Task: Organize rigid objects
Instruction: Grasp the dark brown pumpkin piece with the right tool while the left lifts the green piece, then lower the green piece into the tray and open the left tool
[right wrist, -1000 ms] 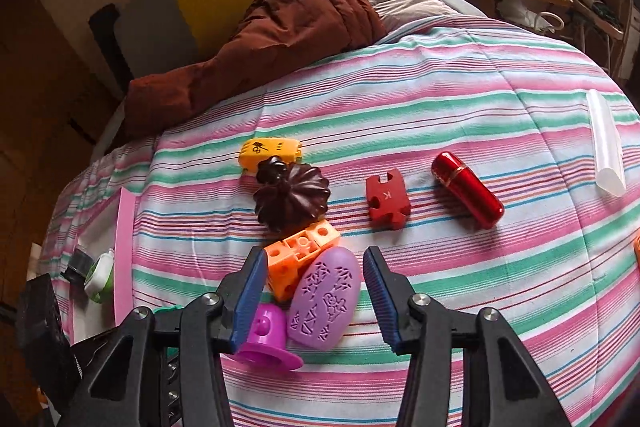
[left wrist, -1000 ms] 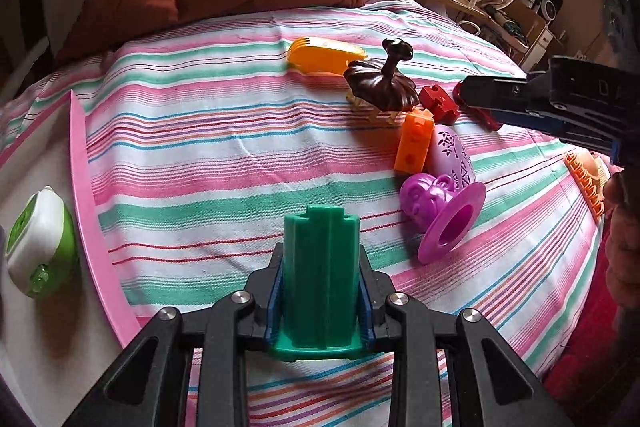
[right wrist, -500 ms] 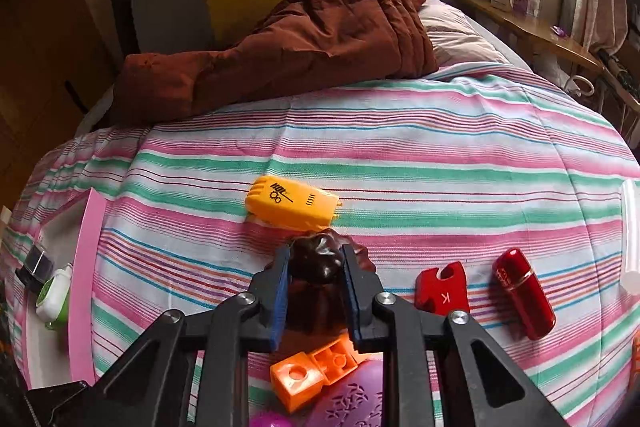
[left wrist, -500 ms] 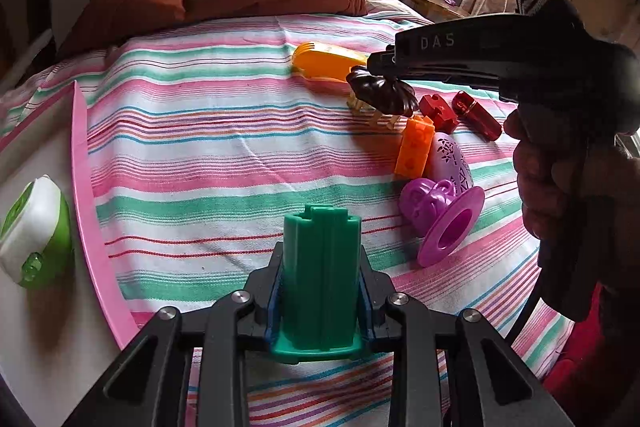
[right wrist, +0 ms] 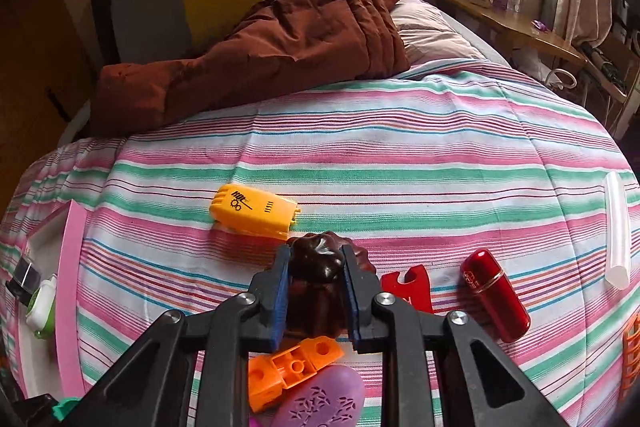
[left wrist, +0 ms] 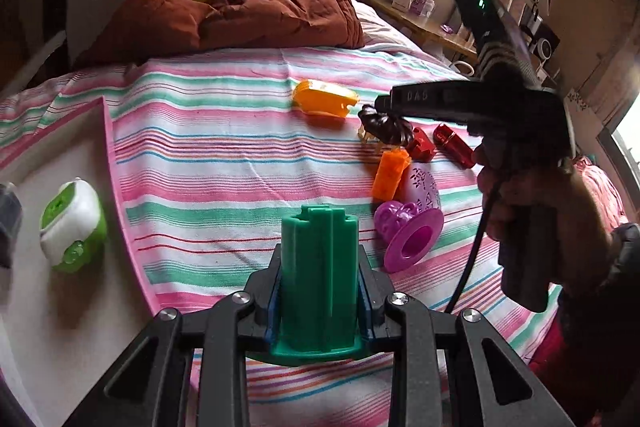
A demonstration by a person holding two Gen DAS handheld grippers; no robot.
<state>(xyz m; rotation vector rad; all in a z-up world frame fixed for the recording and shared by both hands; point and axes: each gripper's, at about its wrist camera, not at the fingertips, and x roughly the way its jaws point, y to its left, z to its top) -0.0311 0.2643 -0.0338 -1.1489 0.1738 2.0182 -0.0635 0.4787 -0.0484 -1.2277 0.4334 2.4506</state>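
Note:
My left gripper (left wrist: 319, 301) is shut on a green ribbed plastic piece (left wrist: 319, 271), held above the striped bed beside a pink-rimmed white tray (left wrist: 114, 183). My right gripper (right wrist: 315, 267) is shut on the knob of a dark brown fluted toy (right wrist: 316, 261); it also shows in the left wrist view (left wrist: 386, 127). Around it lie a yellow toy (right wrist: 254, 213), a red notched piece (right wrist: 408, 287), a red capsule (right wrist: 494, 293), an orange brick (right wrist: 292, 367) and a purple oval piece (right wrist: 320, 403).
A green-and-white item (left wrist: 72, 223) lies in the tray. A purple flanged toy (left wrist: 410, 233) lies near the orange brick. A brown quilt (right wrist: 280, 43) is heaped at the head of the bed. A clear tube (right wrist: 616, 231) and an orange grid piece (right wrist: 632, 355) lie at the right.
My right gripper moved forward from above the purple oval piece and closed on the brown toy's knob. My left gripper kept holding the green piece almost still.

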